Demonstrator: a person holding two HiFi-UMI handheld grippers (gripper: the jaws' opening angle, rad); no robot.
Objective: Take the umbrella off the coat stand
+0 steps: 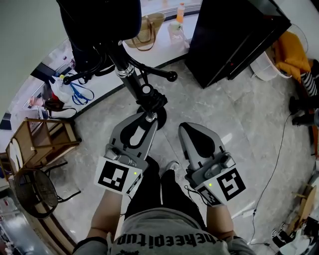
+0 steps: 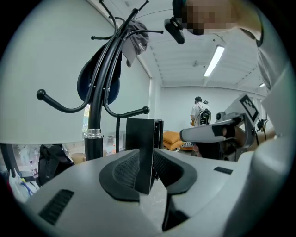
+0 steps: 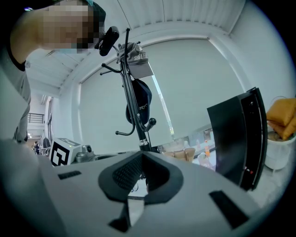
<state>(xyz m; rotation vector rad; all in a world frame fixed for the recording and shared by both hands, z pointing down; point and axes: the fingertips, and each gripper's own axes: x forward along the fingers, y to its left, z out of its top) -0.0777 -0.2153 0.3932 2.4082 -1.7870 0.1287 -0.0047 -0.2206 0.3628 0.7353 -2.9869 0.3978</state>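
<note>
Black metal is forming the coat stand (image 1: 127,74), which is rising from a pale marble floor (image 1: 239,129) directly ahead of us. The umbrella (image 3: 138,65), as far as we are able to tell the grey folded bundle, is hanging from a hook at the very top of the stand. A dark blue cap (image 3: 141,104) is hanging lower on the same pole.

We are holding one tool in each hand, side by side, both pointing roughly level and well below the umbrella. The left tool (image 1: 149,118) is standing with its jaws apart. In the left gripper view a black cabinet (image 2: 141,148) and a strip of floor are showing through the gap, and nothing is lying between the pads. The pole is passing to the left of these jaws, clear of them. The right tool (image 1: 188,128) is carrying its jaws drawn together at the tips, leaving only a thin slit, and is gripping nothing. Neither tool is touching the stand or the umbrella.

Behind the stand, a woven bag (image 1: 144,30) and an orange bottle (image 1: 180,12) are resting on a white counter (image 1: 159,54). A wooden chair (image 1: 40,144) is standing to our left.
</note>
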